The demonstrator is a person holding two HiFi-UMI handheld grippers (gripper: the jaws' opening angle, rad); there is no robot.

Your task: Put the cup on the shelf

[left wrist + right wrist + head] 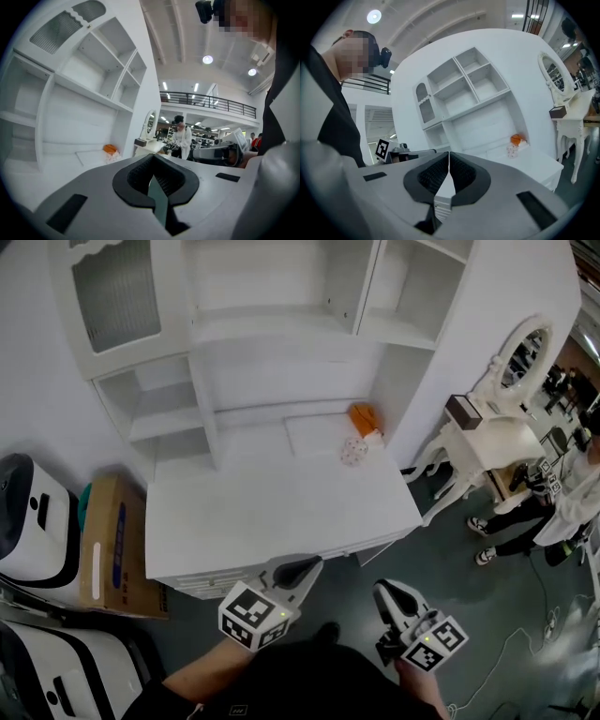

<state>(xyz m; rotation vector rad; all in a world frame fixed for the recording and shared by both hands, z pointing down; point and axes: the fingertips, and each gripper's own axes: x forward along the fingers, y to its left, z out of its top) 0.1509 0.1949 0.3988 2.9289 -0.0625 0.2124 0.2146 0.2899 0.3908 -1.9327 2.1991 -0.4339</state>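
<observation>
A shelf unit (272, 324) rises along the back edge of a desk top (272, 512), with open compartments at its left and right sides. The cup (353, 452) stands on the desk top near its back right corner. A small object (363, 417) lies just behind the cup, tucked into that corner. A flat board (314, 435) lies along the back edge, just left of the cup.

On the floor, a cardboard box (112, 545) leans beside the desk's left edge. A dressing table (487, 442) stands to the right of the desk, carrying a mirror (525, 352) behind and a small box (464, 411) on its near end. The left gripper (298, 570) is at the desk's front edge. The right gripper (386, 593) is to its right, off the front right corner.
</observation>
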